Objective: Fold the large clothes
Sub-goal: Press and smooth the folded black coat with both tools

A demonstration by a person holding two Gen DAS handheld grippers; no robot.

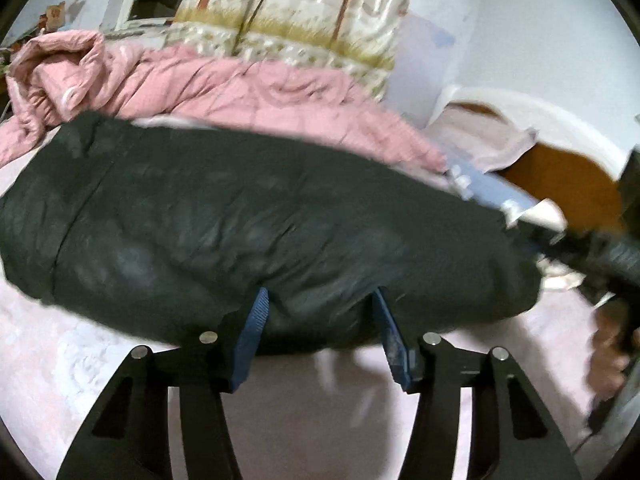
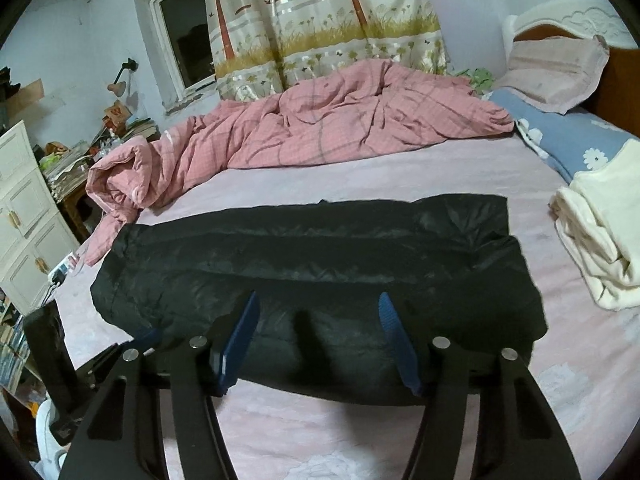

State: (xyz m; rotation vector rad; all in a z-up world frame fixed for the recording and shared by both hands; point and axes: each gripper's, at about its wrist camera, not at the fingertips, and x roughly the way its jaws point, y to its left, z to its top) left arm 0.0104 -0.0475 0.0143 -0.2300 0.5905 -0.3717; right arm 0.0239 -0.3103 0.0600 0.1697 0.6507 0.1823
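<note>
On the bed: a black padded jacket (image 2: 312, 264) lies across the pale pink sheet (image 2: 360, 436), already gathered into a long, thick bundle parallel to the near edge.

Left tool: the left gripper (image 1: 320, 332) has its blue fingers (image 1: 252, 336) set either side of a bulge in the jacket's near edge. Padding sits between the jaws, which are partly apart; whether the pads press on it cannot be told through the blur.

Right tool: the right gripper (image 2: 318, 340) meets the same near edge further along. Its jaws stand partly apart with the jacket's rounded fold between them; a firm grip cannot be confirmed.

Surroundings: a pink quilt (image 2: 304, 132) is heaped behind the jacket, apart from it in the right view. A cream folded cloth (image 2: 600, 240) and a blue pillow (image 2: 568, 140) lie beside it towards the headboard (image 2: 624, 80).

Done so far: judging by the layered ridges along its length, the jacket seems folded lengthwise at least once, sleeves no longer showing.

Left to do: probably one more fold, end over end or near edge over far, then flattening. Neither gripper yet lifts the cloth.

Risk: slippery, puffy fabric may spring open if pinched too shallowly.
</note>
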